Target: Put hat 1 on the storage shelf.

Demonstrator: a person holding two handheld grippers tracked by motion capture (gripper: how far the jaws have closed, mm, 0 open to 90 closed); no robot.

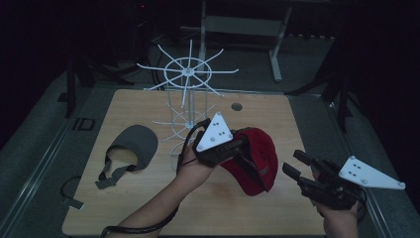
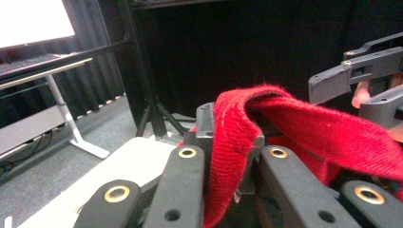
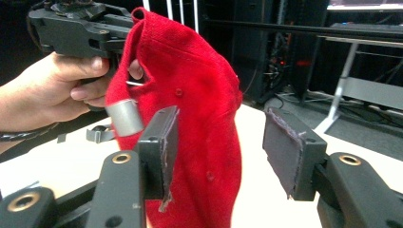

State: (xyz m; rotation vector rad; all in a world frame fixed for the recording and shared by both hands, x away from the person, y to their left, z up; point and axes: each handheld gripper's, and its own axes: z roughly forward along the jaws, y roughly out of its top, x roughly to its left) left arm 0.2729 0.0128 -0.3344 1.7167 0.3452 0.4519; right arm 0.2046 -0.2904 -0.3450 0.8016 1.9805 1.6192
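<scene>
Wooden tabletop (image 1: 148, 208) fills mid frame. White wire rack (image 1: 187, 74) upper centre, just behind L hand. Red cap (image 1: 255, 158) held off tabletop, centre-right, its edge pinched in L gripper (image 1: 233, 146), jaws clamped on fabric. Grey visor (image 1: 133, 144) lies flat, centre-left. R gripper (image 1: 297, 171) lower right, jaws wide apart, empty, near cap.

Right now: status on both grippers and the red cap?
Left gripper shut on red cap, held up off the table. Right gripper open, jaws near the cap, not gripping. White wire rack stands close behind; grey visor lies clear, left.
</scene>
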